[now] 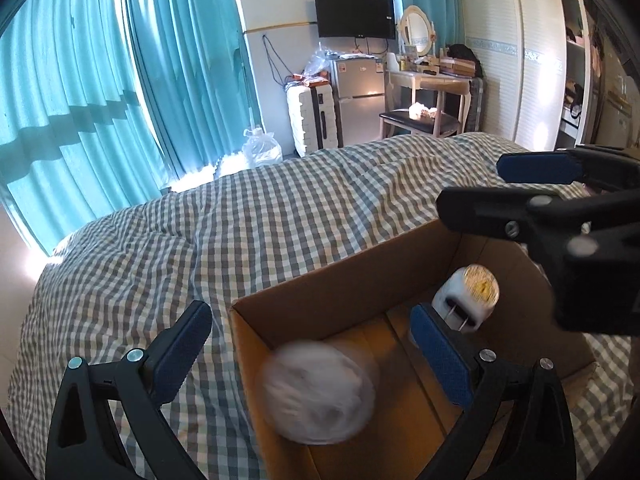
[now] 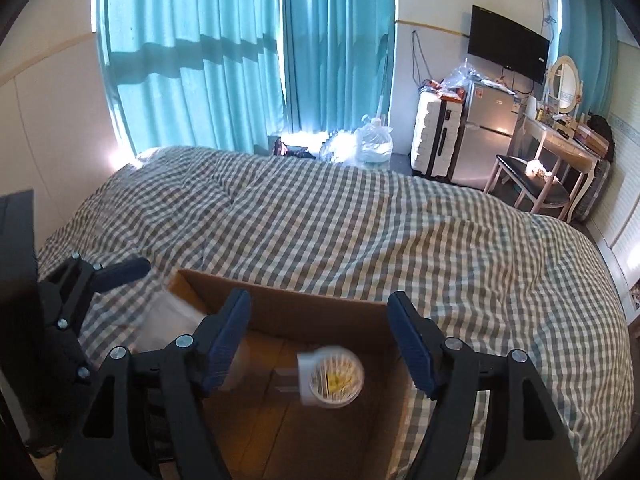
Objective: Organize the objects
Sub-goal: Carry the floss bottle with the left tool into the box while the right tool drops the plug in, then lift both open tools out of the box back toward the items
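An open cardboard box (image 1: 320, 296) sits on the checked bed cover; it also shows in the right wrist view (image 2: 312, 312). A blurred white round object (image 1: 318, 392) is in the air between my open left gripper's (image 1: 316, 344) fingers, over the box's left side. A white plug-in night light (image 1: 468, 300) with a yellow-centred round face is blurred in the air inside the box; it also shows in the right wrist view (image 2: 332, 376), between and below my open right gripper's (image 2: 320, 340) fingers. The right gripper (image 1: 472, 184) hangs over the box's right side.
The checked bed cover (image 2: 360, 220) fills the middle. Teal curtains (image 2: 200, 60), a white suitcase (image 2: 438, 136), a small fridge (image 2: 488, 132), a dressing table with chair (image 2: 548, 160) and a wall TV (image 2: 508, 44) stand beyond. A clear plastic bag (image 2: 374, 144) lies on the floor.
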